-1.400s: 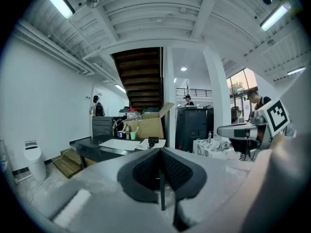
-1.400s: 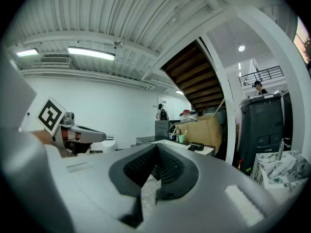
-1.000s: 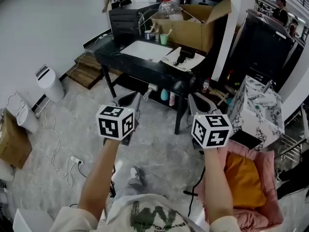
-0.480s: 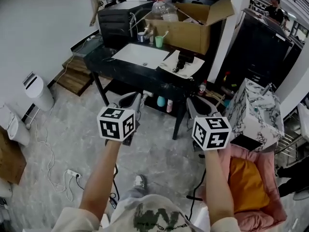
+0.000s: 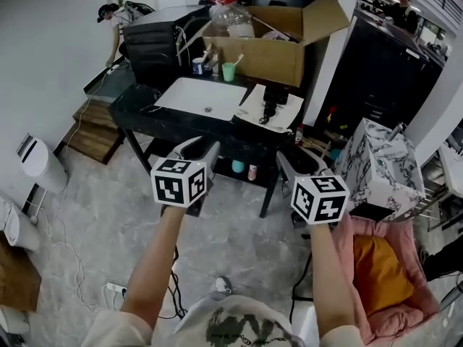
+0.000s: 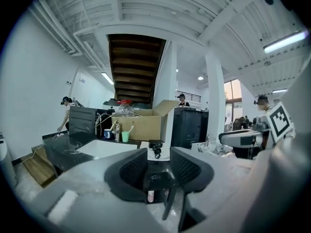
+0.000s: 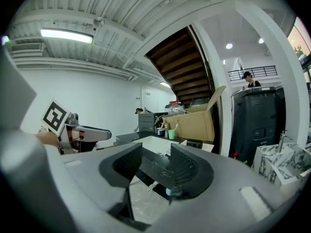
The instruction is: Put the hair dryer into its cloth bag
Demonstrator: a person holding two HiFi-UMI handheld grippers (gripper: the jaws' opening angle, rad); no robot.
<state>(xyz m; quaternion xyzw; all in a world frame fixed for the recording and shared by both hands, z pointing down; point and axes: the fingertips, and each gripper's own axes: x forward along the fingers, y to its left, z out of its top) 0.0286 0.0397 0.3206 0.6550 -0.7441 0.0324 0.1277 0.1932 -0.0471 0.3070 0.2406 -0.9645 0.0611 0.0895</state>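
Left tool (image 5: 202,147), right tool (image 5: 298,162): jaws of each spread, just been opening, nothing between them. Hair dryer (image 5: 270,100) lies on white cloth (image 5: 252,116) on black table (image 5: 141,105), at 12 o'clock, well apart from both tools

L gripper (image 6: 158,165) jaws have just been opening & are standing apart w/ nothing btwn them. Hair dryer (image 6: 157,149) is lying on its white cloth bag (image 6: 165,154) at 12 o'clock beyond the gap. Cardboard box (image 6: 141,126) is sitting at 11, R gripper (image 6: 226,139) hanging at 3.
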